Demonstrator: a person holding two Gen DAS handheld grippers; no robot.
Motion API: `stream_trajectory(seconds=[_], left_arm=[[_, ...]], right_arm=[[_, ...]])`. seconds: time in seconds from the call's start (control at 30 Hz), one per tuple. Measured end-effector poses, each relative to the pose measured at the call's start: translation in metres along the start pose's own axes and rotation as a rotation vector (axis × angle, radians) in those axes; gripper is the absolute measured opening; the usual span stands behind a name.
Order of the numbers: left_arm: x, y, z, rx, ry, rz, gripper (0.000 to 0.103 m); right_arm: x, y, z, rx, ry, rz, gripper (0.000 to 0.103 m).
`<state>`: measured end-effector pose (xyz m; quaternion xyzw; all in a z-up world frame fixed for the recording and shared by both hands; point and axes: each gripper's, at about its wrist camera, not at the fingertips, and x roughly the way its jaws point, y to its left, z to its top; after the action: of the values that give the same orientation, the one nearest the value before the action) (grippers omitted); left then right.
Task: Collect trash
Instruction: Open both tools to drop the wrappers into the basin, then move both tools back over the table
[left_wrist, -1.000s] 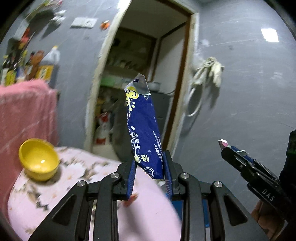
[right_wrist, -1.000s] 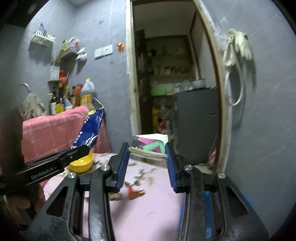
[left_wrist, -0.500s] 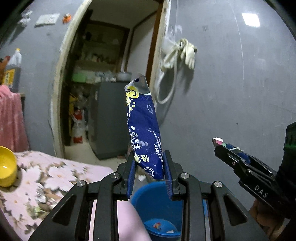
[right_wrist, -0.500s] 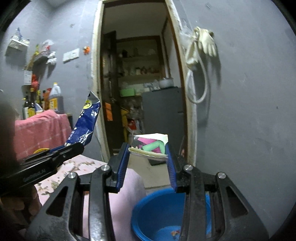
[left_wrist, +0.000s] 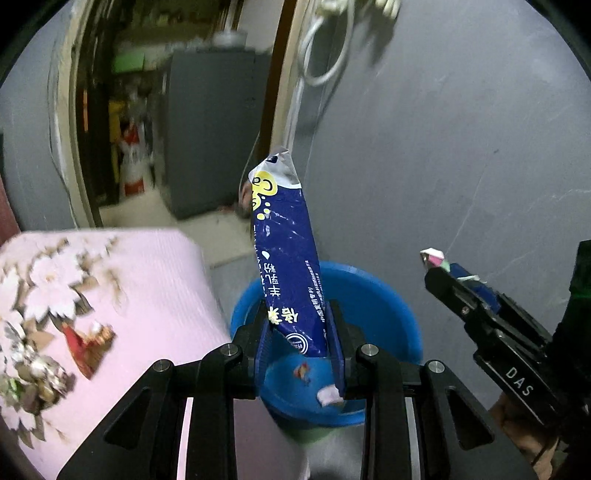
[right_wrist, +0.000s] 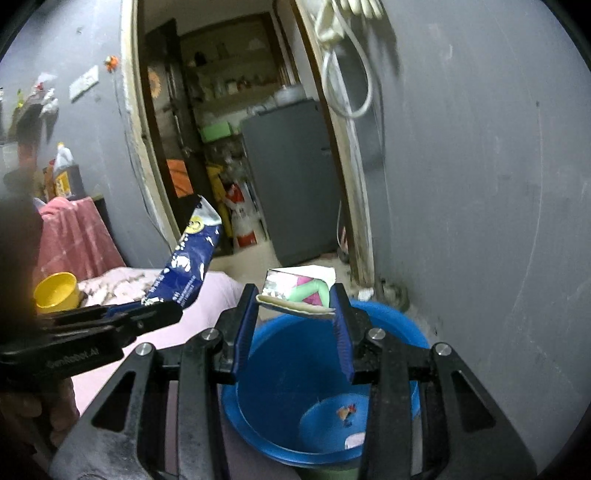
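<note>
Pointing forward and down over the round blue plastic basin (left_wrist: 384, 295), the left gripper (left_wrist: 300, 334) has its jaws drawn close together and clamped on the lower end of a long dark-blue foil snack wrapper (left_wrist: 286, 258) with a yellow mark and a torn silver top; the wrapper stands nearly upright out of the jaws, leaning slightly left, its lower end above the basin's open mouth; the right gripper (right_wrist: 295, 314) tilts less steeply toward the same basin, its jaws about half apart and pressing from both sides on a flattened white paper carton (right_wrist: 301, 291) printed pink and green, which lies level across the gap and hangs over the near rim; in the left wrist view the right gripper reaches in from the right edge with the carton at its tip, just beside the basin's right rim; in the right wrist view the left gripper comes in from the left edge, a hand (right_wrist: 26, 410) partly seen beneath it; small scraps (right_wrist: 347, 411) lie on the basin's bottom; the basin sits just beside the rounded corner of the pink flowered table cover (left_wrist: 147, 295), where a red wrapper scrap (left_wrist: 86, 341) lies near the left edge.
</note>
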<state>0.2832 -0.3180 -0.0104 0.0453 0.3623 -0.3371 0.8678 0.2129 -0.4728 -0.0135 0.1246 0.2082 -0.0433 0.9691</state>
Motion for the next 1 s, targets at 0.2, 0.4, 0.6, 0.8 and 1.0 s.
stream_trajectory(seconds=[0.2,0.4,0.6,0.8,1.0], left_arm=[[0.039,0.009,-0.01,-0.025,0.099,0.0,0.025],[0.057,0.02,-0.014,-0.042,0.145,0.002,0.032],[0.043,0.022,-0.015,-0.058,0.119,0.013,0.033],[0.014,0.028,-0.012,-0.073,0.042,0.027,0.039],[-0.025,0.041,-0.003,-0.096,-0.046,0.057,0.047]], right_arm=[[0.026,-0.016,-0.014,0.036,0.081,-0.009,0.066],[0.04,-0.022,-0.019,0.062,0.126,-0.013,0.066],[0.037,-0.022,-0.018,0.065,0.121,-0.021,0.069],[0.023,-0.011,-0.006,0.048,0.081,-0.018,0.074],[0.002,0.01,0.009,0.018,0.027,-0.007,0.08]])
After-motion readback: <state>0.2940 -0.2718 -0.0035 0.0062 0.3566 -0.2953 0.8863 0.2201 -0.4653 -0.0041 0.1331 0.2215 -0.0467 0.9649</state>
